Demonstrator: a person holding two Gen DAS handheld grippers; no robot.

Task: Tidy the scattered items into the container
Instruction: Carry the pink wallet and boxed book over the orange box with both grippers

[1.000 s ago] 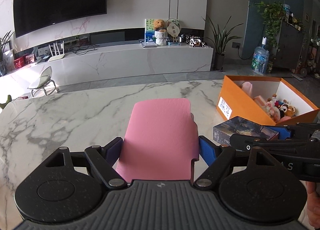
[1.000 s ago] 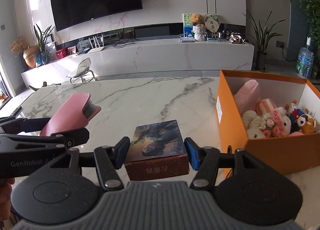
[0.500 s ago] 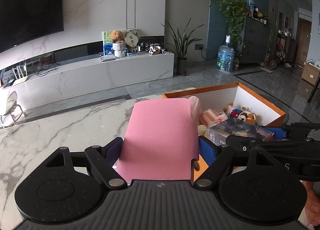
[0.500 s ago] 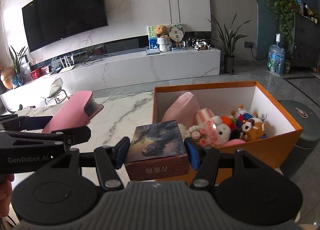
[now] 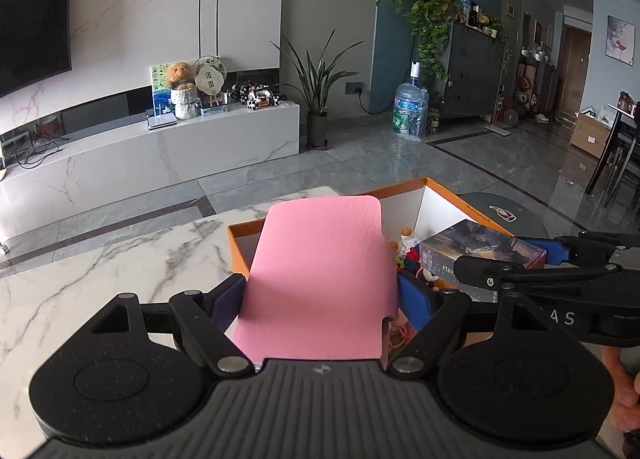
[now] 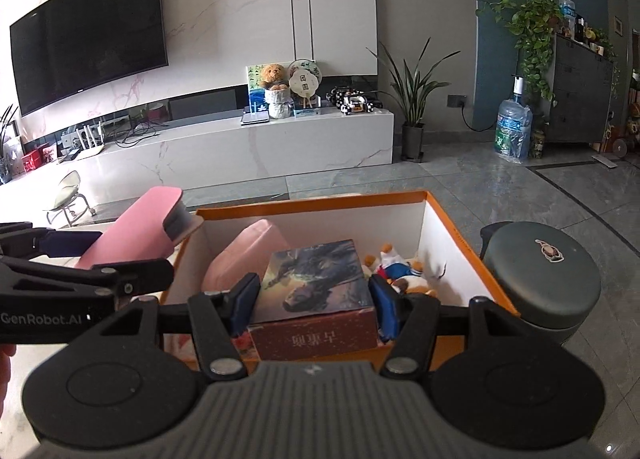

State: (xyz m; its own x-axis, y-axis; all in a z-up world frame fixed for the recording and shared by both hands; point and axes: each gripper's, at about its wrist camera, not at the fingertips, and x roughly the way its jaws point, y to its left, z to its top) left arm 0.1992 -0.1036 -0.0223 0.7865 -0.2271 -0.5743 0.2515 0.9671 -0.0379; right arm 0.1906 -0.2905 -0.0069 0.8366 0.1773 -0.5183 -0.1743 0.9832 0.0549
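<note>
My left gripper (image 5: 320, 295) is shut on a flat pink case (image 5: 320, 271) and holds it above the near left corner of the orange box (image 5: 404, 188). My right gripper (image 6: 314, 297) is shut on a small printed card box (image 6: 312, 279) and holds it over the inside of the orange box (image 6: 312, 203). The pink case also shows in the right wrist view (image 6: 136, 235), at the box's left wall. Plush toys (image 6: 400, 271) and a pink pouch (image 6: 248, 251) lie inside the box.
The box stands at the right end of a white marble table (image 5: 100, 271). A dark green round bin (image 6: 544, 279) stands on the floor just right of the box. The left gripper's arm (image 6: 80, 287) crosses close to my right gripper.
Both grippers have moved right with their loads, from over the bare table to above the orange box. The card box is now over the box's inside.
</note>
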